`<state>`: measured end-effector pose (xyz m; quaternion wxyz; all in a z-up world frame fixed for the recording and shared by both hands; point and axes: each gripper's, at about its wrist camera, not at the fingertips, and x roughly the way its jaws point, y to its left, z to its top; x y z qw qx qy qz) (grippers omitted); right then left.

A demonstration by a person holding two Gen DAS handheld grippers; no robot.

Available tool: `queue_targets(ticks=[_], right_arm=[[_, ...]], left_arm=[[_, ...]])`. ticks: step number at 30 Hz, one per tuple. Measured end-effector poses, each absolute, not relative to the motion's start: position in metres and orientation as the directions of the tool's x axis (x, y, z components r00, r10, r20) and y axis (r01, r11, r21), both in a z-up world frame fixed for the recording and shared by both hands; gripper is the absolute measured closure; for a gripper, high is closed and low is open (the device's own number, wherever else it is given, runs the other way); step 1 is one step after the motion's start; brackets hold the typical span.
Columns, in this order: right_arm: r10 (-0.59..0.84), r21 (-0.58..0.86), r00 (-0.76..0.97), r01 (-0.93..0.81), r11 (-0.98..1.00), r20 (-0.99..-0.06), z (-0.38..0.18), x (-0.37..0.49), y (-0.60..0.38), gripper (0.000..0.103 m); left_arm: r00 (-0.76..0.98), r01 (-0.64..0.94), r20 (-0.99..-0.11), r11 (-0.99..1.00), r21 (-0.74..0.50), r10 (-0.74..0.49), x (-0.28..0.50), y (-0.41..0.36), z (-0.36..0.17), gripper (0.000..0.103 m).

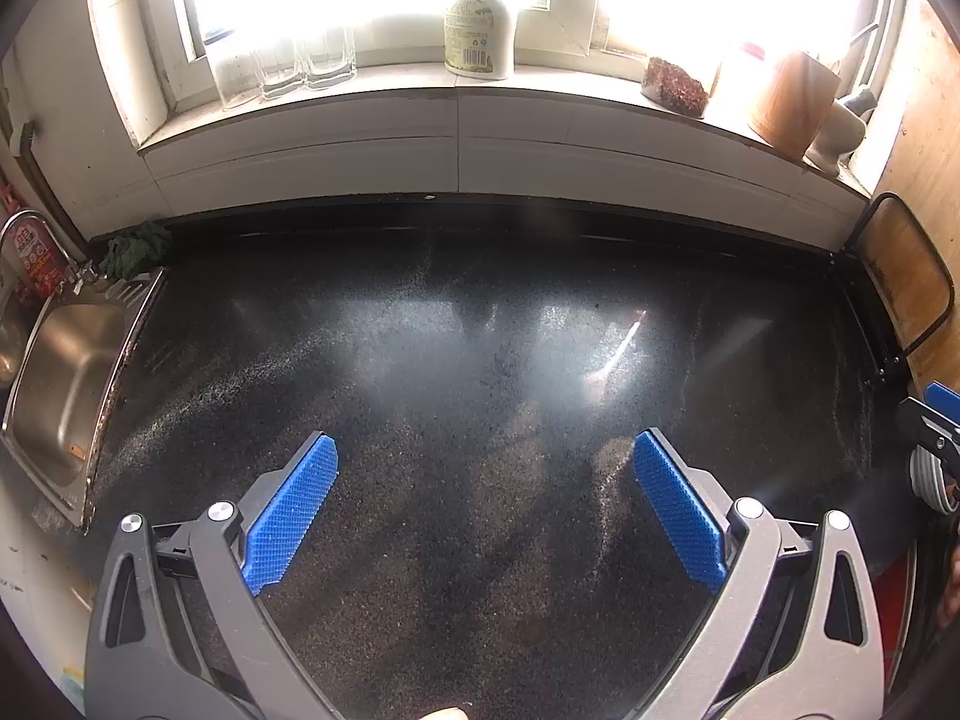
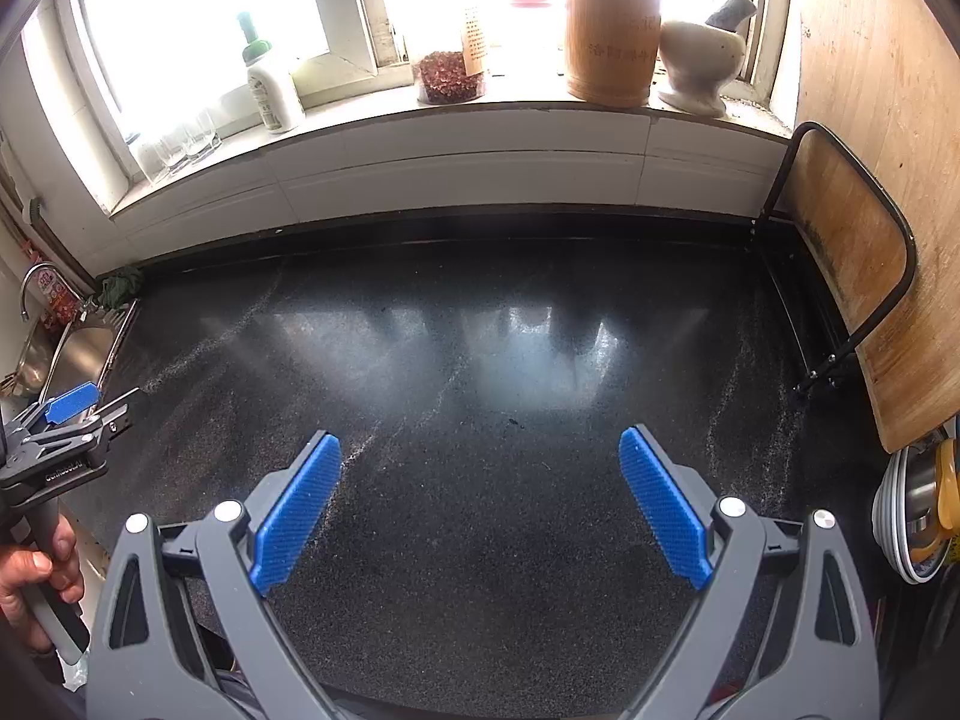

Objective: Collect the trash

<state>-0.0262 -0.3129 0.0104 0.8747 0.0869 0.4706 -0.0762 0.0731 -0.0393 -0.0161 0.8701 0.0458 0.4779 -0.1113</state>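
I see no trash on the black speckled countertop [image 1: 480, 330], which also fills the right wrist view [image 2: 480, 360]. My left gripper [image 1: 485, 450] is open and empty, held above the counter's front part. My right gripper [image 2: 480, 450] is open and empty above the counter too. The left gripper also shows at the left edge of the right wrist view [image 2: 72, 414], held in a hand. The right gripper's blue tip shows at the right edge of the left wrist view [image 1: 939, 414].
A steel sink [image 1: 66, 372] with a tap lies left of the counter, a green cloth [image 1: 135, 246] at its back corner. The windowsill holds glasses [image 1: 282, 66], a white bottle [image 1: 480, 30], a bamboo holder [image 2: 612, 36] and a mortar [image 2: 702, 54]. A cutting board [image 2: 852, 252] leans at right, above stacked bowls [image 2: 918, 516].
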Motion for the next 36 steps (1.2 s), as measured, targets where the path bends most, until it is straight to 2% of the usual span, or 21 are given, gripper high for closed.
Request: queue_targets(ticks=[8,13,36], right_arm=[[-0.052,0.074,0.543,0.208,0.975,-0.838,0.010,-0.025,-0.311,0.012],[-0.054,0.071,0.544,0.207,0.976,-0.837,0.010,-0.024,-0.310,0.012],[-0.051,0.078,0.526,0.220,0.972,-0.849,0.001,-0.025,-0.314,0.012]], left_arm=[[0.515,0.237,-0.845,0.971,-0.017,-0.140,0.074,-0.038,-0.018,0.007],[0.495,0.228,-0.853,0.972,-0.052,-0.162,0.076,-0.034,-0.021,0.007],[0.510,0.246,-0.847,0.969,-0.022,-0.148,0.079,-0.034,-0.026,0.007]])
